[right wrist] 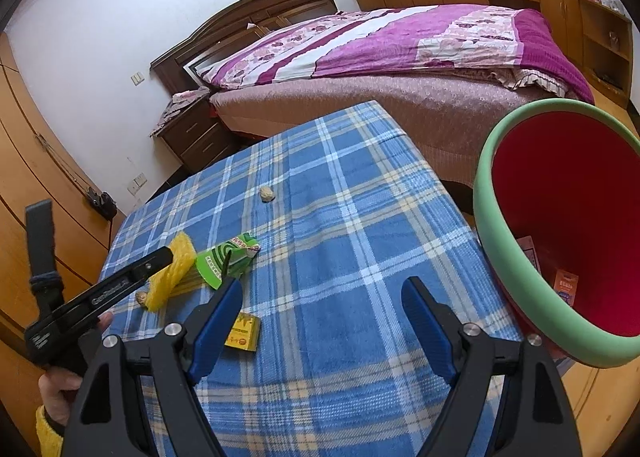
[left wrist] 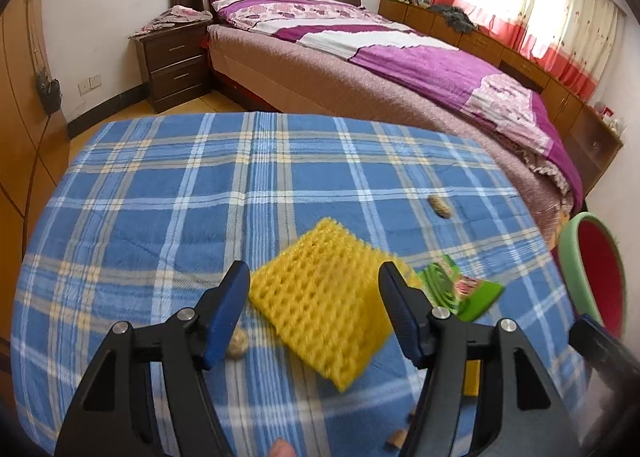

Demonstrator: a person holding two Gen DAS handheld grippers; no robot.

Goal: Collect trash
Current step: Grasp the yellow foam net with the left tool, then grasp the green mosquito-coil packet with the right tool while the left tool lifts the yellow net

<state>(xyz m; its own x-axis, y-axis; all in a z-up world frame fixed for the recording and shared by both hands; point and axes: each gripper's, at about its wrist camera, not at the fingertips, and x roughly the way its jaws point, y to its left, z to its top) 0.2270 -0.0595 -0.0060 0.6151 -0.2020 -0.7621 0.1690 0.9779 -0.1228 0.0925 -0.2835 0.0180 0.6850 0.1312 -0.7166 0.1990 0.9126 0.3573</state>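
left gripper (left wrist: 314,293): we're holding it wide apart over the yellow foam net (left wrist: 324,309), pads not touching it
right gripper (right wrist: 322,303): we're keeping it spread too, nothing between the pads
foam net: lying near the tabletop's (right wrist: 340,197) left edge, green wrapper (right wrist: 228,257) just beside it
other trash: 2 peanut shells (right wrist: 267,193) (left wrist: 237,343), 1 small yellow packet (right wrist: 242,331)
bin (right wrist: 516,257): sitting off the tabletop's right edge, tilted our way, some wrappers inside
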